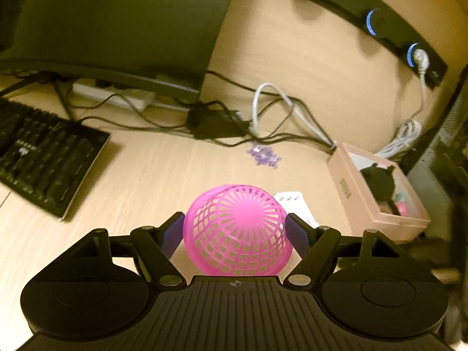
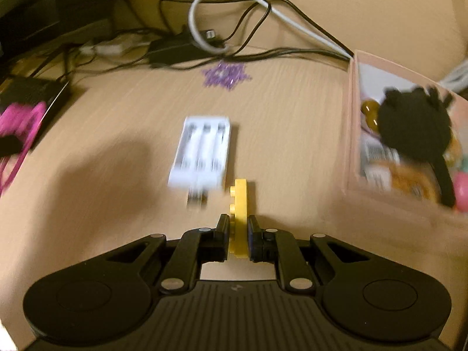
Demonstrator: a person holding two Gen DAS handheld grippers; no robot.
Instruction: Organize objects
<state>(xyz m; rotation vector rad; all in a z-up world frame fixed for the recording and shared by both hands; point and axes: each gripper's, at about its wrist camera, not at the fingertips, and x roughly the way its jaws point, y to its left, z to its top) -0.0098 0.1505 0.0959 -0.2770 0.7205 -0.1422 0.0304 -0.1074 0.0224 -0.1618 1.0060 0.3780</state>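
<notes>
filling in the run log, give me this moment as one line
left tool: shut on pink basket | right tool: shut on yellow brick | pink box: right of brick | white charger: on desk

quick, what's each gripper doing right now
left gripper: closed on the pink basket
right gripper: shut on the yellow brick

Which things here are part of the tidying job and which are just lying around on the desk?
Part of the job:
- pink mesh basket in the left claw
- yellow brick in the right claw
- pink box
- white battery case
- purple beads

Just lying about:
- keyboard
- monitor
- cables
- power adapter
</notes>
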